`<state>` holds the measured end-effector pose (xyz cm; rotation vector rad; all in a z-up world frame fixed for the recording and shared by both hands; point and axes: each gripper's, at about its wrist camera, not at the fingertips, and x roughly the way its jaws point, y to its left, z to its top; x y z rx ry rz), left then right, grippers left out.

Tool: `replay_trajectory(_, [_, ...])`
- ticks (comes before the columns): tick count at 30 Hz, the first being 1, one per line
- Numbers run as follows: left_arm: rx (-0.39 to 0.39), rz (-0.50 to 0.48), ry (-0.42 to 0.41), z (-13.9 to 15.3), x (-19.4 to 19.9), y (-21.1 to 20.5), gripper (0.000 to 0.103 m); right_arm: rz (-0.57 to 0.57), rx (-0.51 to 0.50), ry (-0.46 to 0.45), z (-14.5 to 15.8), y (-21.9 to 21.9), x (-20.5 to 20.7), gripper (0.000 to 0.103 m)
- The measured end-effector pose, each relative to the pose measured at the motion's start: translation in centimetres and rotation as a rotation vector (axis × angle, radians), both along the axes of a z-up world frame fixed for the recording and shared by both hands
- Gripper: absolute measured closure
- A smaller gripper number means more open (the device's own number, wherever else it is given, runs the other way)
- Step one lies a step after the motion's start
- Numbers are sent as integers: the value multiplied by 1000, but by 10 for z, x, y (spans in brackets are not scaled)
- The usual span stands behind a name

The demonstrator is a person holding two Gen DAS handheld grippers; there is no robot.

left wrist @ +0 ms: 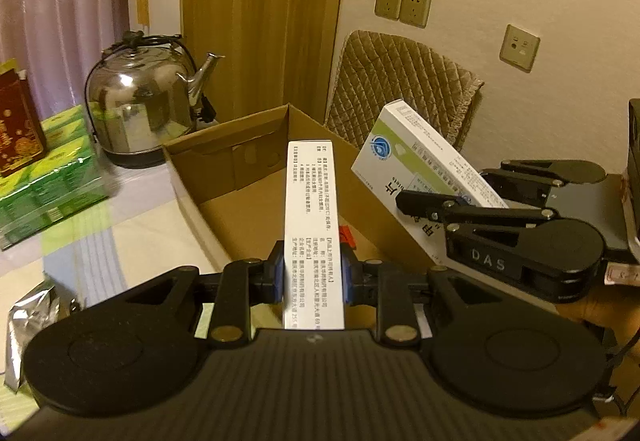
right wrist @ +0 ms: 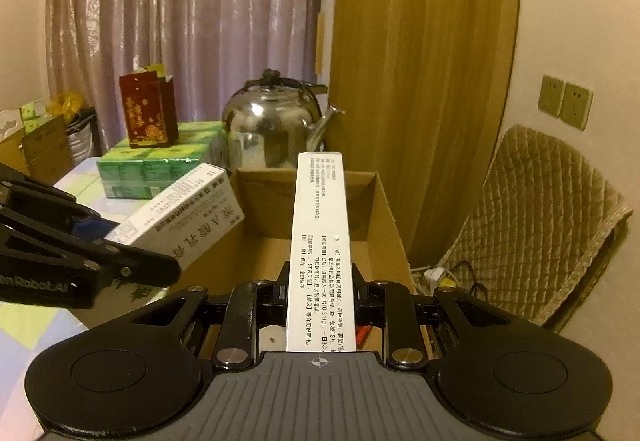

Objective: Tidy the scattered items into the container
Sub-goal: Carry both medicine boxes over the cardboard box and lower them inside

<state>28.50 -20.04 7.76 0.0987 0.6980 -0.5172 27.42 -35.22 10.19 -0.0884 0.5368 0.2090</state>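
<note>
The left gripper [left wrist: 313, 277] clamps a long white box [left wrist: 313, 225] between its blue pads [left wrist: 277, 273], held over the open cardboard box [left wrist: 240, 177]. To the right, the right gripper [left wrist: 424, 207] grips a green-and-white medicine box [left wrist: 416, 157], tilted above the cardboard rim. A steel kettle [left wrist: 144, 105] stands on the tabletop [left wrist: 132, 237] behind.

Both wrist views look closely along their tongs, sharing the cardboard box [left wrist: 240, 169] [right wrist: 380, 209].

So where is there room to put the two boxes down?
Mostly inside the cardboard box: its brown floor is bare up to the far wall. A small red thing sits at the near end. The tablecloth patch beside it is free. Farther left is crowded: kettle, green packs.
</note>
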Motion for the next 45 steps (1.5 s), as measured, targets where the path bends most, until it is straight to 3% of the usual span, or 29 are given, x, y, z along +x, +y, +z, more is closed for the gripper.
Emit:
replay_trajectory(10, [40,-15,56,-35,43,-25,81,-30,60,61,-23,-16,31,81])
replay_trajectory(17, [97,-38,77,-59,54,-37,81,-37,72,94,-37,-21,43,81])
replay_trajectory(29, [121,-52,116,-79,66,-49,81,-45,74,109,-44,-27,48,81])
replay_trajectory(45, [55,55,18,-40,32,-2,74,-42,67,123,-45,-26,43,81])
